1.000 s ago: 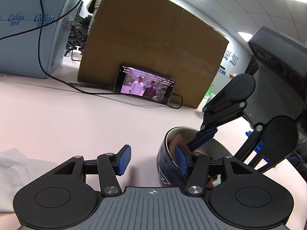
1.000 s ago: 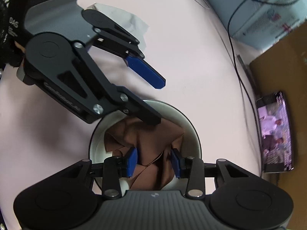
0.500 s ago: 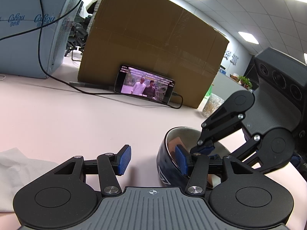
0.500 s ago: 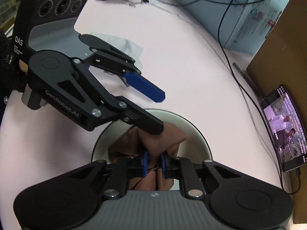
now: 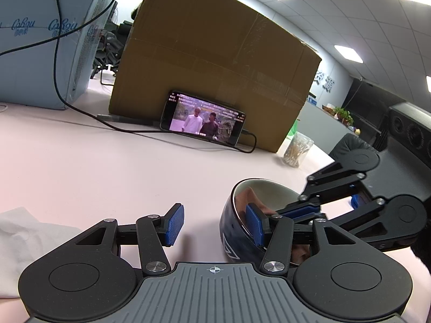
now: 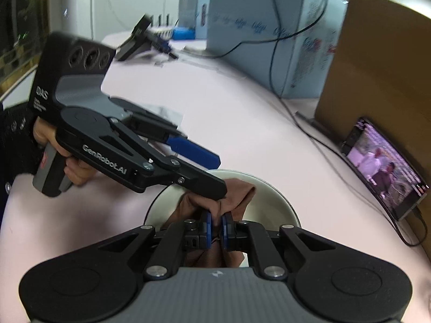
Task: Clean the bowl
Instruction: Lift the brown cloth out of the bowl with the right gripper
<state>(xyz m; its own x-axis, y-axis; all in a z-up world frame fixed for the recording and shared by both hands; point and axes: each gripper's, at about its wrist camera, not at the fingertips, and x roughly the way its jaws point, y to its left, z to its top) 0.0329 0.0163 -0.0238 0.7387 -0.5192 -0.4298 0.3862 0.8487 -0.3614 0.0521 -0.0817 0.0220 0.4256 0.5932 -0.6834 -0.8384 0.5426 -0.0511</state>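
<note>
Bowl: a round ceramic bowl [image 6: 285,210], dark blue outside with a white triangle mark and cream inside, stands on the pale pink table [image 5: 107,167], near the front edge, right of centre in the left wrist view.
Cloth: a crumpled brown cloth [image 6: 242,191] lies inside the bowl, bunched up toward its near side.
Right gripper: the black right gripper [image 6: 215,227] with blue pads reaches into the bowl; its fingers are pressed together, pinching a fold of the brown cloth.
Left gripper: the black left gripper [image 5: 214,224] has its fingers spread, straddling the bowl's left wall, one blue pad [image 5: 254,224] inside the rim, the other outside over the table; whether the pads press the wall I cannot tell.
Hand: a hand [image 6: 67,161] in a dark sleeve holds the left gripper's grey handle.
Tissue: a white crumpled tissue [image 5: 24,237] lies near left.
Far side: a phone [image 5: 202,121] playing video leans against a large brown cardboard box [image 5: 215,67]; a black cable [image 5: 121,129] runs to it.
</note>
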